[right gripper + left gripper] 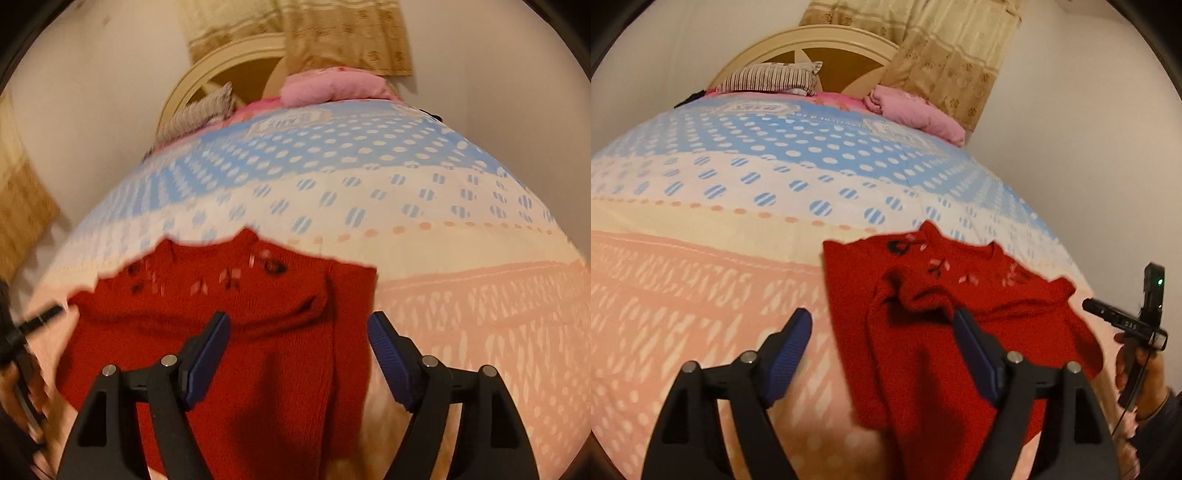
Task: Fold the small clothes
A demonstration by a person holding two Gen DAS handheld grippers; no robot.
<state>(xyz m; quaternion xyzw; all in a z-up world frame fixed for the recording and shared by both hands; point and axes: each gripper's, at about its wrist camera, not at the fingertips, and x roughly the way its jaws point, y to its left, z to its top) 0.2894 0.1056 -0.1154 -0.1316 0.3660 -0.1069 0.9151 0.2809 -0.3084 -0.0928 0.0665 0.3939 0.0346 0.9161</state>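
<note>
Blue-padded left gripper [881, 341] and right gripper [297, 345] both hang wide open, gripping nothing, poised above the red knitted sweater [942, 325], probably to pick its edges for folding. It lies rumpled on a dotted bedspread [738, 221]; pillows [768, 77], headboard [827, 48] and curtain [945, 59] stand beyond

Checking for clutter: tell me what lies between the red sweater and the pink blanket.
Nothing: only bare bedsheet runs from the sweater up to the blanket by the headboard. Both wrist views show it.
</note>
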